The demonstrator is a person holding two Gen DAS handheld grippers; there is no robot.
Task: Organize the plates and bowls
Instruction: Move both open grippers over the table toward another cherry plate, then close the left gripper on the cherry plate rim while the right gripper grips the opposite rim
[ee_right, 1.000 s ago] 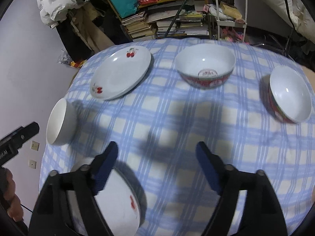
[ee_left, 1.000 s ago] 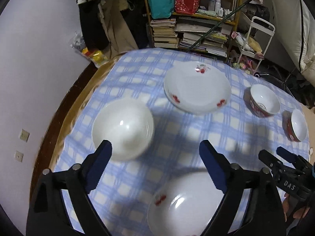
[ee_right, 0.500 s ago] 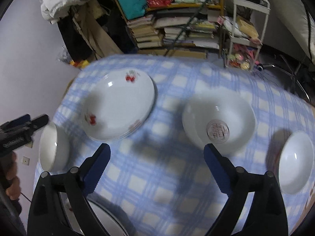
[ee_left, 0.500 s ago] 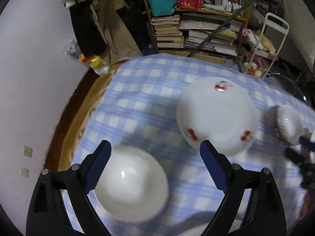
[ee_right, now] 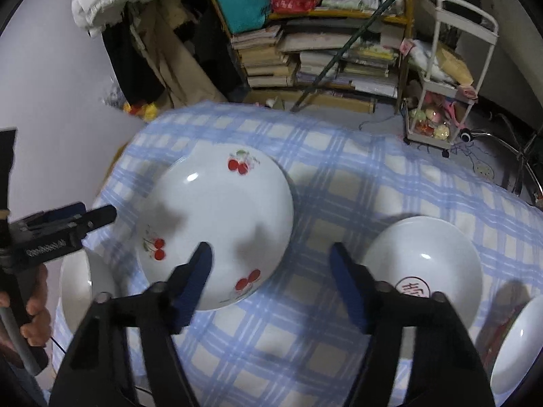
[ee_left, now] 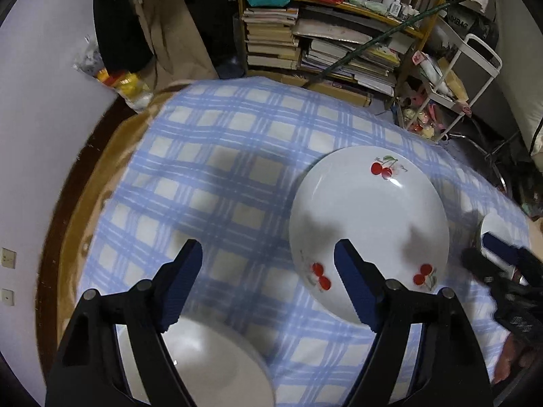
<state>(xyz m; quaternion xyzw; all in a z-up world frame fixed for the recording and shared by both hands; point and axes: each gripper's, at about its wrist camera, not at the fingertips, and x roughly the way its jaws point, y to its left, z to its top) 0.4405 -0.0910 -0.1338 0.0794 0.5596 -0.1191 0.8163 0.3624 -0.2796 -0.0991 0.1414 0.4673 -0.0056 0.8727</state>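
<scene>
Left gripper (ee_left: pixel 268 264): tilting steeply down, jaws closing, gripping nothing.
Right gripper (ee_right: pixel 271 264): angling down, jaws closing over bare cloth.
Cherry plate (ee_right: pixel 217 224): lying on the checked tablecloth (ee_right: pixel 339 176), between both grippers.

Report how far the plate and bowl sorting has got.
Done: nothing stacked; the cherry plate, the white bowl, the bowl with the red seal and another bowl lie apart on the checked cloth.
In hand: left gripper and right gripper are closing on nothing, flanking the plate.
Left: all gathering.
</scene>
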